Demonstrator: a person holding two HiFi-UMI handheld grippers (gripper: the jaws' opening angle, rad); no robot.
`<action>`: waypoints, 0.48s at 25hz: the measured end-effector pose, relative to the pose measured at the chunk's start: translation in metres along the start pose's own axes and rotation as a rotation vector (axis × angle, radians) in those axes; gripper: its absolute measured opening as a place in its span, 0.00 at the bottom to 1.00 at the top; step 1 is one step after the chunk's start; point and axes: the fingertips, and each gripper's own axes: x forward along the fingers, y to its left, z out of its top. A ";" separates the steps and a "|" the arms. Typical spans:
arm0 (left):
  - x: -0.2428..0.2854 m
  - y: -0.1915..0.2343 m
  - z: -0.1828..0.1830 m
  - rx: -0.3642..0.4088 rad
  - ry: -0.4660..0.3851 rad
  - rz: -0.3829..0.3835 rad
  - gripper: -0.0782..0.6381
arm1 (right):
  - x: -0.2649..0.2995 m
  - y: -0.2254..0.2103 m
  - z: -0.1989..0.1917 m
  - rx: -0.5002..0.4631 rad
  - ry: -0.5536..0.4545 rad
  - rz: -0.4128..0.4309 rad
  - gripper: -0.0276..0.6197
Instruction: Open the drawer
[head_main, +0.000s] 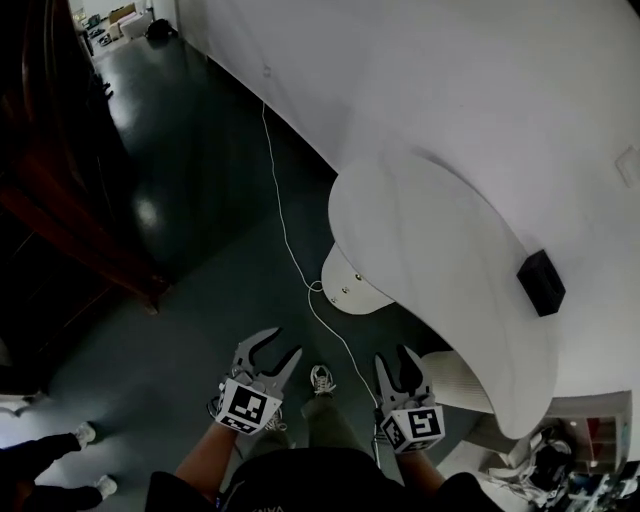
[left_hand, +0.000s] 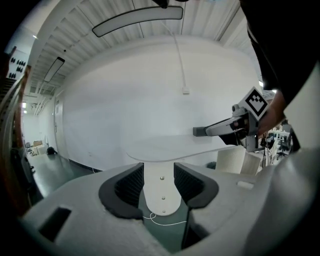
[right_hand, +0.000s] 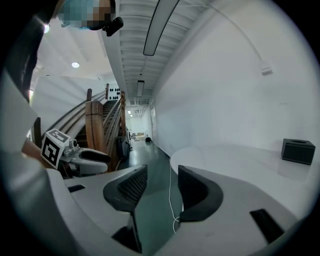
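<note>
Head view shows no drawer; we guess it hides under the white tabletop (head_main: 430, 240). Left gripper (head_main: 280, 343) and right gripper (head_main: 395, 356) have jaws wide, empty. Likely a stiff slider: we'd grip its handle.

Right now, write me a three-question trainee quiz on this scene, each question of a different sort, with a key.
1. True or false: the left gripper has something clamped between its jaws.
2. What sits on the white table? A: a black box. B: a mug. C: a laptop.
3. Fill in: the white cable trails across the dark ____.

Key: 1 false, the jaws stand apart and empty. 2 A. 3 floor.
</note>
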 end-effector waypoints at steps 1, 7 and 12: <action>0.008 0.002 -0.003 -0.007 -0.001 0.002 0.36 | 0.006 -0.005 -0.001 0.002 0.002 -0.003 0.33; 0.055 0.004 -0.034 0.012 0.013 -0.032 0.36 | 0.047 -0.025 -0.013 0.015 -0.001 -0.010 0.32; 0.084 0.002 -0.061 0.007 0.010 -0.041 0.36 | 0.068 -0.031 -0.027 0.007 0.014 0.007 0.32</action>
